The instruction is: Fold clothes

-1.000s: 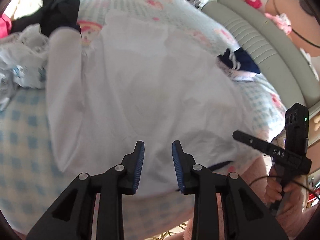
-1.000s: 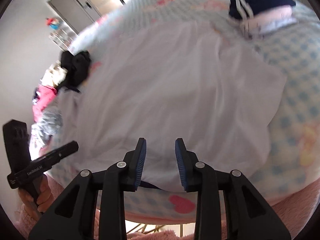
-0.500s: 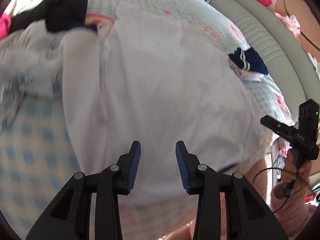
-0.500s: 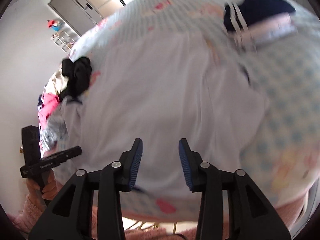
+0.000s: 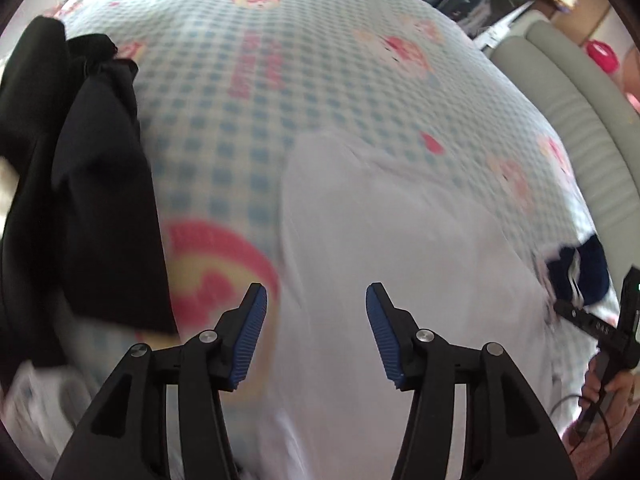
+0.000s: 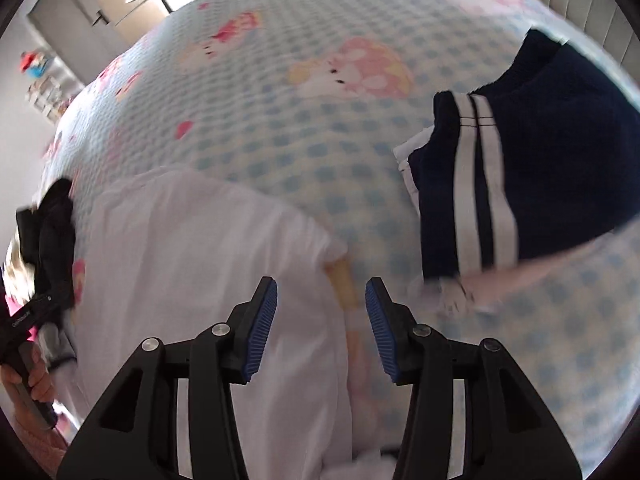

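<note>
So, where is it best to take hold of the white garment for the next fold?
Probably its two far corners: the left gripper from above on the left one, the right gripper on the right one. The white garment lies flat, its far edge free.

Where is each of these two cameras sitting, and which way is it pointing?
Left wrist view: rides the left gripper, angled down at a white garment and black clothes on the checked bedspread; jaws opening, nothing between them; the other hand shows at right.
Right wrist view: rides the right gripper, angled down at the white garment's edge and a navy striped garment; jaws opening, empty.
Both share the white garment and bedspread.
</note>
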